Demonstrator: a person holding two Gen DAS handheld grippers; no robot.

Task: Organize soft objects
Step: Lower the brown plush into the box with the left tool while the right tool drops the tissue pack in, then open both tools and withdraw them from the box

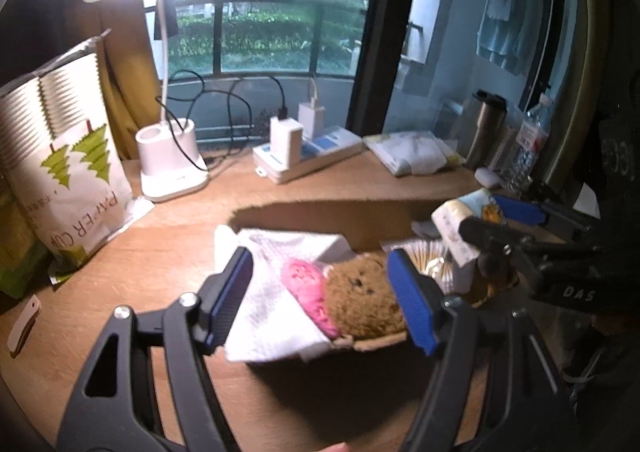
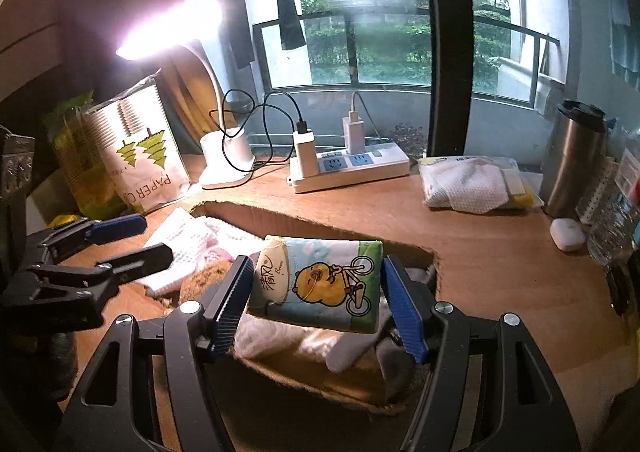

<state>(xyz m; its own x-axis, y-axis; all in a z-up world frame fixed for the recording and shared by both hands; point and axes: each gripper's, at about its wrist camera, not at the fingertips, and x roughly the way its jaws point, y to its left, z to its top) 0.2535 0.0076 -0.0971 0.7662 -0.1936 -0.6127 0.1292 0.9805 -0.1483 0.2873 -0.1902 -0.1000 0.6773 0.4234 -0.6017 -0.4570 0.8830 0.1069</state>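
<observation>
An open cardboard box (image 1: 376, 344) sits on the wooden desk. It holds a white cloth (image 1: 280, 316), a pink soft item (image 1: 308, 292) and a brown plush toy (image 1: 364, 304). My left gripper (image 1: 320, 308) is open and empty, with its jaws on either side of the pink item and plush, just above them. My right gripper (image 2: 316, 300) is shut on a tissue pack (image 2: 320, 284) printed with a yellow cartoon on a bicycle, held over the box (image 2: 304, 372). The right gripper also shows in the left wrist view (image 1: 492, 224), and the left gripper in the right wrist view (image 2: 136, 240).
A lit white desk lamp (image 1: 168, 164), a paper cup bag (image 1: 68, 180) and a power strip with chargers (image 1: 308, 156) stand behind the box. A white wipes pack (image 2: 468, 180), a steel tumbler (image 2: 576, 156), a water bottle (image 2: 616, 212) and a small white case (image 2: 568, 234) sit at the right.
</observation>
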